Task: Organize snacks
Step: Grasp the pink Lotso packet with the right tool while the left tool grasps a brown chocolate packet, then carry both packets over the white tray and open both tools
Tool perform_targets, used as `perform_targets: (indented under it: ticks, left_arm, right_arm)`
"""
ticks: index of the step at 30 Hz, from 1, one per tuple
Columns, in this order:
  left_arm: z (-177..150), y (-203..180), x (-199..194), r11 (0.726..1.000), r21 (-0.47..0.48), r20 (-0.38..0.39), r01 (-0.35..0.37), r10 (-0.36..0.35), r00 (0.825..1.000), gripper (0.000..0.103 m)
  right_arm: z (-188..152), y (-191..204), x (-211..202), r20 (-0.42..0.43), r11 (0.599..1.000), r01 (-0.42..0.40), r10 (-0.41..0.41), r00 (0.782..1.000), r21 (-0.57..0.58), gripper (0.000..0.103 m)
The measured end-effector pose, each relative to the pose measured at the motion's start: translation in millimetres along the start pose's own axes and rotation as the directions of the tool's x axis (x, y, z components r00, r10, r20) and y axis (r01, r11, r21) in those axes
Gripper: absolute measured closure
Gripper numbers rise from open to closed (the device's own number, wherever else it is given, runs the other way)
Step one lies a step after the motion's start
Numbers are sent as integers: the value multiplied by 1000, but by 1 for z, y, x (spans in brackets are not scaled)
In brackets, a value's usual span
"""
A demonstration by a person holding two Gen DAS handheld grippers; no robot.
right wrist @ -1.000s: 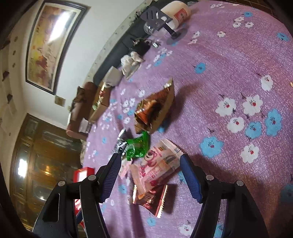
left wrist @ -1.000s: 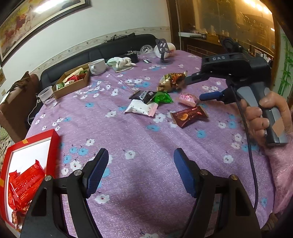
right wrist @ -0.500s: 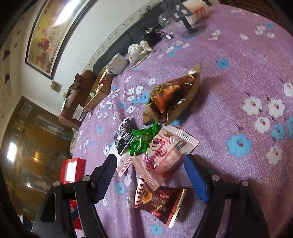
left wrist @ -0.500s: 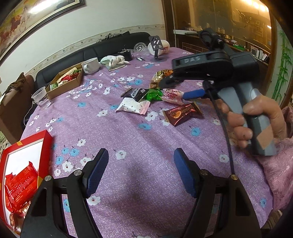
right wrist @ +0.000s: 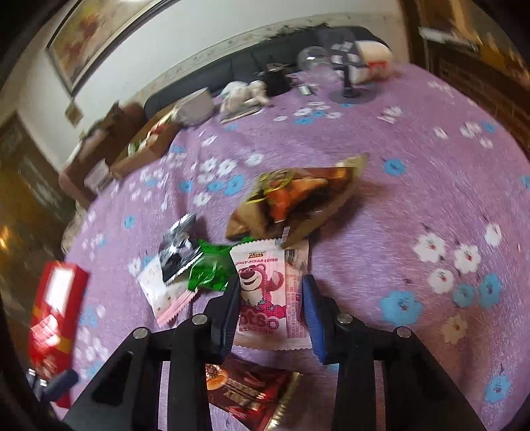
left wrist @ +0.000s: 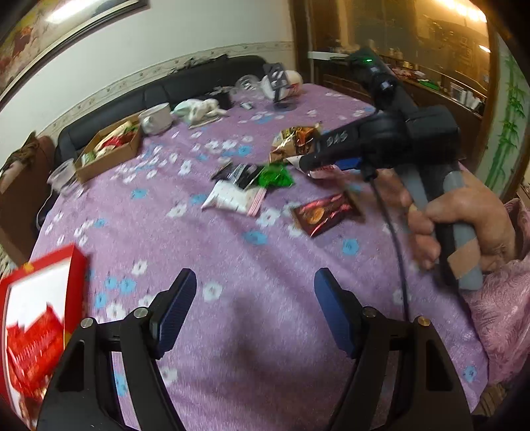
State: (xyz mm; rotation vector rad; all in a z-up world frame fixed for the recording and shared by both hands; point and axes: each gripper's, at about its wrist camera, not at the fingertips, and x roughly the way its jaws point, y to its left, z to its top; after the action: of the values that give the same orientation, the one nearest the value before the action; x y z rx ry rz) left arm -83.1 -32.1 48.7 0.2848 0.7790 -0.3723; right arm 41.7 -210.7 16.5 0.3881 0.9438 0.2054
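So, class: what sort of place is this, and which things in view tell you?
Most likely a home living or dining room: a black sofa against the wall, a framed painting above it, and a table under a floral tablecloth.

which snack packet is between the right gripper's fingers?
The pink-and-white bear-print packet, between the right gripper fingers, which have just been closing. The green, black, and dark red packets lie outside.

Purple tablecloth (left wrist: 265,331) printed with white and blue flowers. At the far edge: a white mug (left wrist: 155,118), a crumpled white cloth (left wrist: 198,109), a clear plastic cup (left wrist: 64,175), a black stand (left wrist: 278,84) with a white container (left wrist: 293,87) behind it. Beyond, a black sofa (left wrist: 198,86) and a framed painting (right wrist: 96,30) on the wall.
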Motion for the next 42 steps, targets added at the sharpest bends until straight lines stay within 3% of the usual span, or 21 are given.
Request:
perform_targets:
  ticks: [4, 10, 11, 14, 18, 22, 24, 28, 29, 30, 39, 42]
  left_arm:
    - [25, -12, 12, 990, 75, -22, 119, -117, 993, 30]
    - [46, -36, 43, 925, 261, -96, 275, -259, 961, 30]
    - [49, -40, 48, 912, 286, -112, 294, -272, 956, 30]
    - [55, -56, 61, 867, 386, -139, 315, -283, 949, 30]
    - [60, -63, 74, 836, 449, -151, 314, -276, 949, 30]
    - [64, -67, 86, 831, 464, -164, 308, -261, 951, 32]
    - [64, -68, 91, 830, 455, -177, 322, -270, 946, 46]
    - [65, -64, 99, 835, 424, -190, 350, -297, 936, 60]
    - [65, -63, 99, 838, 411, -190, 360, -307, 932, 70]
    - [65, -62, 99, 841, 402, -188, 362, -311, 932, 73]
    - [65, -48, 83, 901, 243, -100, 360, -346, 933, 88]
    - [65, -38, 74, 917, 164, -53, 363, -359, 932, 88]
  right_arm:
    - [12, -41, -25, 71, 960, -212, 203, 977, 180, 66]
    - [18, -95, -39, 155, 816, -441, 413, 897, 374, 66]
    - [19, -100, -39, 165, 795, -463, 434, 886, 392, 66]
    - [20, -102, -38, 164, 777, -471, 445, 880, 417, 66]
    - [19, -106, -34, 158, 759, -472, 452, 878, 448, 66]
    - [20, -109, -35, 167, 759, -463, 438, 883, 458, 66]
    - [19, -108, -35, 167, 762, -461, 435, 885, 454, 66]
    - [19, -107, -35, 166, 766, -460, 434, 885, 449, 66]
    - [19, -107, -35, 166, 767, -459, 433, 886, 448, 66]
    - [20, -106, -35, 167, 771, -456, 429, 888, 446, 66]
    - [21, -101, -34, 161, 790, -445, 418, 894, 421, 66]
    - [22, -97, -33, 155, 795, -449, 425, 892, 407, 66]
